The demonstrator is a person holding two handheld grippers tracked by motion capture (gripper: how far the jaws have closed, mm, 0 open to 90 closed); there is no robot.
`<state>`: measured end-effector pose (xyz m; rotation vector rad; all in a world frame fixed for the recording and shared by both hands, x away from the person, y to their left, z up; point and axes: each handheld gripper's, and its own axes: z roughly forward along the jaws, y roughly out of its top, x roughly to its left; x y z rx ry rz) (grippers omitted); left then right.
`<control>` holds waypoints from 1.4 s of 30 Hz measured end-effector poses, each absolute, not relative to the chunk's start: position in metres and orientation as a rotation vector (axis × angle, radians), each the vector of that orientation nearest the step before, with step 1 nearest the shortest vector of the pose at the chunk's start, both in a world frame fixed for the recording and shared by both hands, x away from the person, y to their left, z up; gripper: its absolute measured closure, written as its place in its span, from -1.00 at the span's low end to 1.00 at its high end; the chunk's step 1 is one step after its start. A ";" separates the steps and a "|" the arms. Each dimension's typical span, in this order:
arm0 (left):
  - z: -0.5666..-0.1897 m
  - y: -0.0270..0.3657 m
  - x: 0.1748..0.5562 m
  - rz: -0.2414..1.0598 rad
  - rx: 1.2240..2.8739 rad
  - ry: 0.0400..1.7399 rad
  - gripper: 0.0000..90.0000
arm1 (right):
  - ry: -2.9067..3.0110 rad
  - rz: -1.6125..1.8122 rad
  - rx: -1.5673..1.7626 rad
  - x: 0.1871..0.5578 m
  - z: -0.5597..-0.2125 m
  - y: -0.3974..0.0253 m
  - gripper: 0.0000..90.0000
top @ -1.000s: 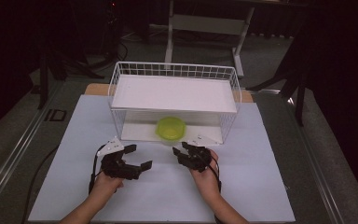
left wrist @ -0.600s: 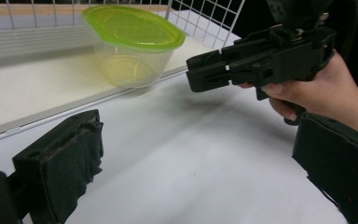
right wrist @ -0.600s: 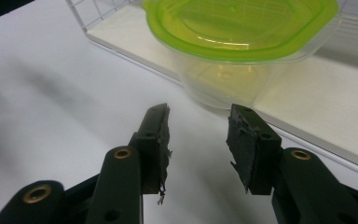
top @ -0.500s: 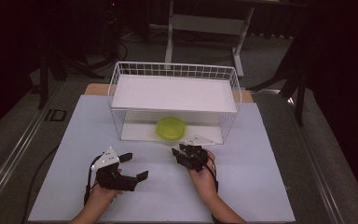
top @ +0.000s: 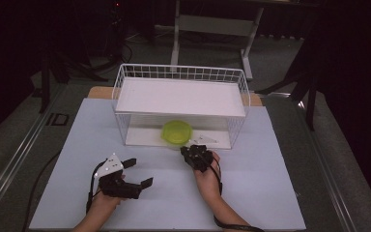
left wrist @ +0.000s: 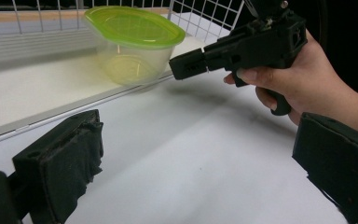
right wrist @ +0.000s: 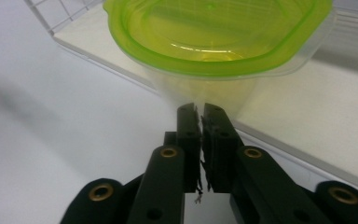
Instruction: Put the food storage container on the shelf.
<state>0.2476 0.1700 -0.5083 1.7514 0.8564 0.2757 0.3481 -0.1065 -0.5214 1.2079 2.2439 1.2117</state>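
container lid (right wrist: 214,35): translucent lime green, glossy, just ahead of right gripper tips
container body (left wrist: 133,60): clear plastic, yellowish-green tint inside
wire basket (top: 125,77): white wire, square grid pattern, beyond both grippers
basket shelf (top: 181,96): plain white, flat
basket floor (right wrist: 307,98): white, off to the right of the right gripper's closed jaws
table cover (top: 261,188): pale lavender-white, no pattern, under both grippers
left gripper (top: 134,173): black, pads matte and frayed, light grey three-cornered plate on top
right gripper (right wrist: 202,116): black, brass-coloured rivets on the arms
cable (top: 91,193): black, behind left gripper
table edge (top: 99,92): tan wood strip, past the basket
surroundings (top: 348,53): dark, near black
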 end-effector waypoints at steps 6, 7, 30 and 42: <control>-0.509 0.168 0.247 0.279 1.758 0.845 -0.94 | 2.238 1.208 1.213 0.353 -0.521 -0.103 0.90; -0.509 0.168 0.247 0.284 1.760 0.846 -0.94 | 2.239 1.210 1.210 0.354 -0.521 -0.102 0.89; -0.507 0.169 0.247 0.294 1.746 0.837 -0.94 | 2.209 1.230 1.254 0.379 -0.523 -0.077 0.87; -0.508 0.167 0.247 0.296 1.762 0.829 -0.94 | 2.199 1.226 1.269 0.387 -0.522 -0.074 0.78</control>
